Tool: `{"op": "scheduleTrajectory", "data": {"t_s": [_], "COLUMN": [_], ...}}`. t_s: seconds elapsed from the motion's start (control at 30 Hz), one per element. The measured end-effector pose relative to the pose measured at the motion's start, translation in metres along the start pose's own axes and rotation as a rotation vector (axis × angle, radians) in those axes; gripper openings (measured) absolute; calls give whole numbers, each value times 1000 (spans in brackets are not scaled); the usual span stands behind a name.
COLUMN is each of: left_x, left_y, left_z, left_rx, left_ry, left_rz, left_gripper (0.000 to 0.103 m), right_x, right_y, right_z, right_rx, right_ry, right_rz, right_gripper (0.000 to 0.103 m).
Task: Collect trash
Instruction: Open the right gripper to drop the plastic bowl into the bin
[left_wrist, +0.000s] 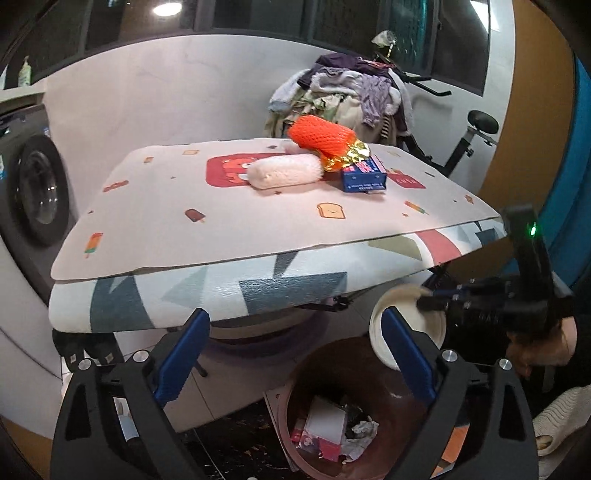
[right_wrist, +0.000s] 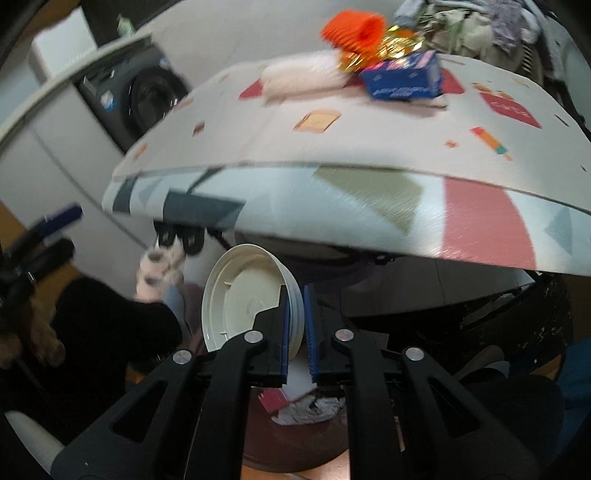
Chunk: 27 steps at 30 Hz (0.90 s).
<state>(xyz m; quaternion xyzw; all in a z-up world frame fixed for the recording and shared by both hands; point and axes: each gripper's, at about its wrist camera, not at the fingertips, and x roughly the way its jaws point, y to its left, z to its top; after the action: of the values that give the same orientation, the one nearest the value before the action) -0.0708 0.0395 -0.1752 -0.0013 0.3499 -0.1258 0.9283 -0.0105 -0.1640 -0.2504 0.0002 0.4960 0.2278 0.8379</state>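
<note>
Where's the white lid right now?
The white lid is pinched by its rim in the right gripper, below the table edge and over the brown bin.

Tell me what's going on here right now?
A person is clearing trash off the ironing board. The right gripper pinches a cream lid over the bin. The left gripper is open and empty. The orange foam net, white foam net, gold wrapper and blue box remain.
</note>
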Motion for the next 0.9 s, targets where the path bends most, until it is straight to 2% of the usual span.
{"op": "scheduleTrajectory", "data": {"t_s": [0.43, 0.77, 0.8, 0.87, 0.9], "left_x": [17, 21, 21, 21, 22], "left_y": [7, 14, 13, 13, 13], "left_z": [-8, -9, -9, -9, -9], "left_rx": [-36, -65, -64, -63, -62], "left_ry": [60, 83, 84, 87, 89], "left_rz": [25, 37, 38, 40, 40], "left_gripper": [95, 96, 96, 97, 97], "right_x": [42, 50, 51, 52, 52], "right_y": [5, 7, 7, 7, 7], "right_z": [-10, -11, -11, -11, -11], "right_rx": [-56, -58, -57, -55, -55], "right_ry": [200, 236, 238, 240, 238], "right_rz": [-61, -79, -82, -100, -111], "right_gripper": [12, 19, 23, 47, 68]}}
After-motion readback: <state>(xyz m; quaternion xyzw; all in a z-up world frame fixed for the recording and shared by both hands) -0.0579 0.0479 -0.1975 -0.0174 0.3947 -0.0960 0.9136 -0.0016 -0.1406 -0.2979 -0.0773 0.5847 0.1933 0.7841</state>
